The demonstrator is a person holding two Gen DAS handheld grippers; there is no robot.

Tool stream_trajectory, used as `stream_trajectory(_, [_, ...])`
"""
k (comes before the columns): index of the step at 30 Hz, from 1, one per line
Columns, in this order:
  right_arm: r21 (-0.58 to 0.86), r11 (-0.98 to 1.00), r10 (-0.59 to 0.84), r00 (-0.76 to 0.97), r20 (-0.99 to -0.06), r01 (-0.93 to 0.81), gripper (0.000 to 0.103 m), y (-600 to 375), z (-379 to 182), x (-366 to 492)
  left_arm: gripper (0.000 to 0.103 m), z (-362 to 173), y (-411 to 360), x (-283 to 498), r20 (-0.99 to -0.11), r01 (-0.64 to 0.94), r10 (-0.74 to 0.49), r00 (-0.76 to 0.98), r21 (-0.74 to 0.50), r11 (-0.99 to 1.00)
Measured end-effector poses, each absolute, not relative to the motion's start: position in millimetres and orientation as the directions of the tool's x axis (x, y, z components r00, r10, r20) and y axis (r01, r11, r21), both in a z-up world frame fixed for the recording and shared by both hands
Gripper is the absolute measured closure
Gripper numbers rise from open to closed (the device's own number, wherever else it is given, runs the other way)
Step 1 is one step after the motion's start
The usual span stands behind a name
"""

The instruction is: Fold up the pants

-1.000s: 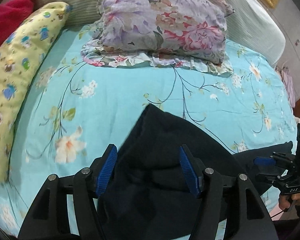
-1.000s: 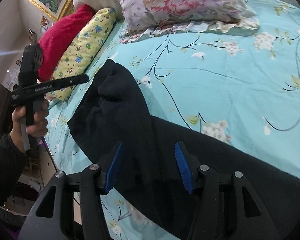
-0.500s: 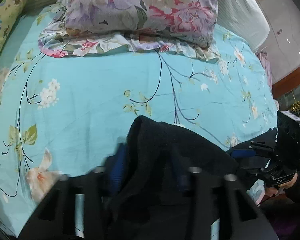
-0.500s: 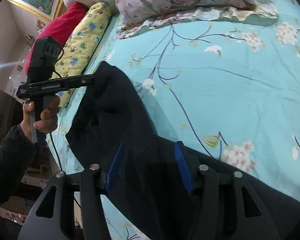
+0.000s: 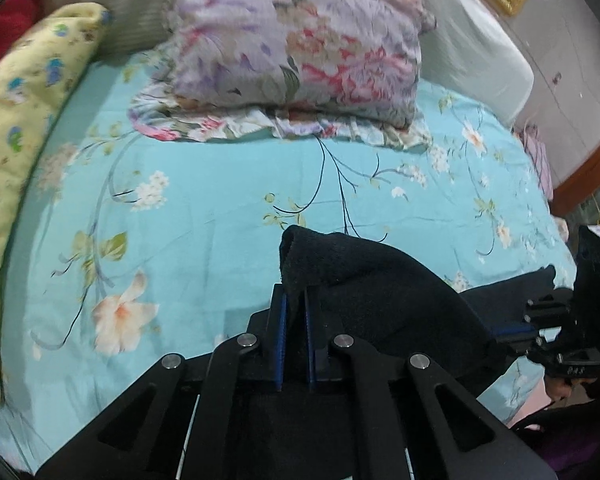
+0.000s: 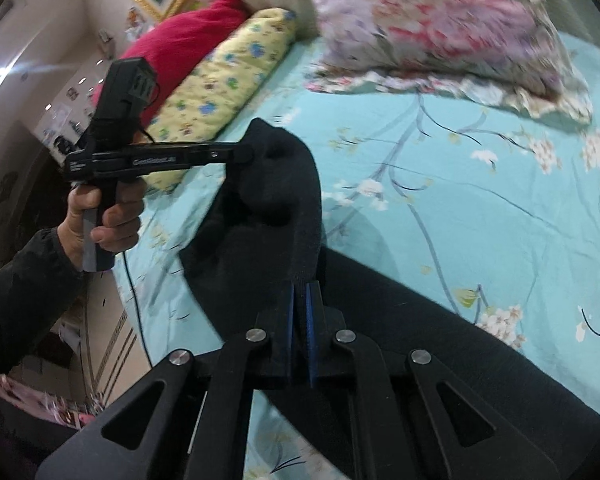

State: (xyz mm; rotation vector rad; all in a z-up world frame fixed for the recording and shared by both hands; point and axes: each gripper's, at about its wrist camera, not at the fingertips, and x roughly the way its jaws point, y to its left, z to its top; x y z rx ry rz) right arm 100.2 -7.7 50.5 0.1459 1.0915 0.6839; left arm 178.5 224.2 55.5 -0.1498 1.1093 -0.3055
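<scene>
Black pants (image 5: pixel 372 280) lie across the near side of a turquoise floral bed sheet (image 5: pixel 220 208). My left gripper (image 5: pixel 295 304) is shut on a raised corner of the pants, which stands up between the blue pads. My right gripper (image 6: pixel 300 300) is shut on another edge of the pants (image 6: pixel 276 200), lifting it off the sheet. In the right wrist view the left gripper (image 6: pixel 244 156) pinches the far end of the lifted fold. The right gripper (image 5: pixel 512 332) shows at the right edge of the left wrist view.
A floral pillow (image 5: pixel 300 48) lies at the head of the bed. A yellow patterned bolster (image 5: pixel 16 128) and a red cushion (image 6: pixel 188 40) lie along the left side. The bed's near edge drops to the floor at left (image 6: pixel 108 320).
Both grippers have closed on the pants and lifted their edges off the sheet. A second ago both were open over the flat fabric.
</scene>
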Motion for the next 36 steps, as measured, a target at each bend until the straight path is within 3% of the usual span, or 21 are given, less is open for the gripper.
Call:
stream_trajectory(7, [0.396,0.746,0.585,0.242,-0.774,-0.535,0.096,17.5,58.2,72.5,0.097,71.6,243.6,132.4,-0.807,0.061,-0.300,0.510,-0.314,0.948])
stream_trajectory(15, [0.394,0.724,0.573,0.177,-0.800,-0.567,0.096,35.3,37.2,61.3,0.097,49.6,263.7,84.4,-0.790,-0.074,-0.273,0.549,-0.371,0.926])
stream_trajectory(34, [0.355,0.719,0.491,0.075,-0.868,-0.598,0.096,63.6,-9.7,43.0,0.098,-3.4,293.9,17.0,-0.820,-0.284,-0.243,0.518,-0.433,0.855])
stream_trajectory(36, [0.357,0.726,0.488,0.073,-0.870,-0.588,0.092,63.8,-11.2,43.2,0.098,-2.3,293.7,11.6,-0.820,-0.295,-0.245,0.517,-0.439,0.849])
